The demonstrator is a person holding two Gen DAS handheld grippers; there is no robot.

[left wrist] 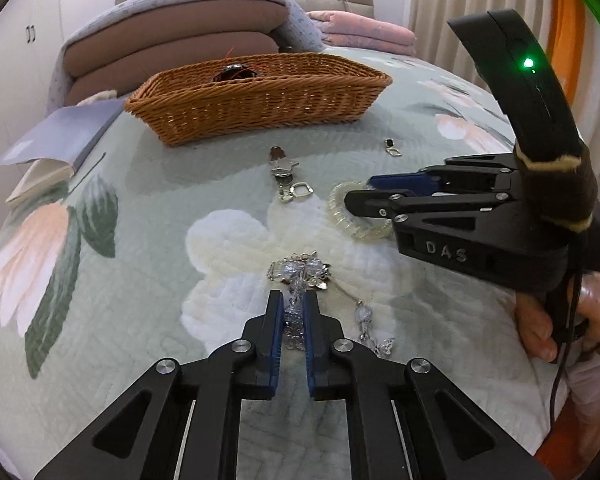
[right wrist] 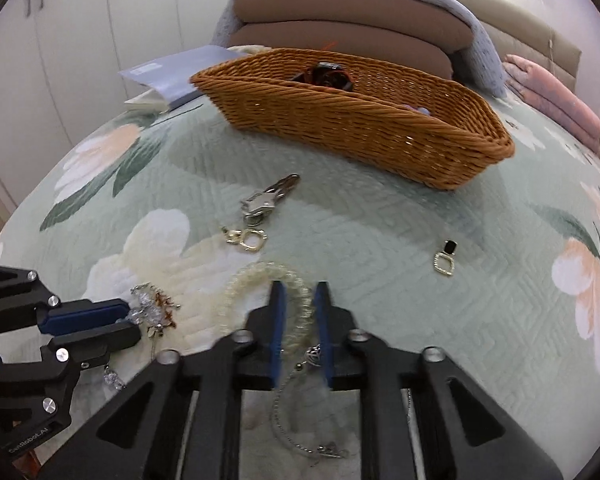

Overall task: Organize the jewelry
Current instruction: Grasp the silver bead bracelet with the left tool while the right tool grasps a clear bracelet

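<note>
Between the blue-padded fingers of the left gripper (left wrist: 292, 300), held narrowly apart, lies a strand of the silvery crystal-beaded jewelry cluster (left wrist: 300, 272), on the pale green quilted bedspread with big flowers (left wrist: 140, 184); whether the pads pinch it I cannot tell. The right gripper (right wrist: 300, 300) stands with a narrow gap over the rim of the translucent beaded bracelet (right wrist: 260, 276), a thin silver ball chain with a round charm (right wrist: 312, 354) just beneath. Farther out lie a silver key with a gold heart-shaped charm (right wrist: 256, 216) and a black-and-gold drop earring (right wrist: 446, 262), well apart, with bare quilt between them. Beyond stands the brown woven wicker basket (right wrist: 360, 120), dark items inside.
</note>
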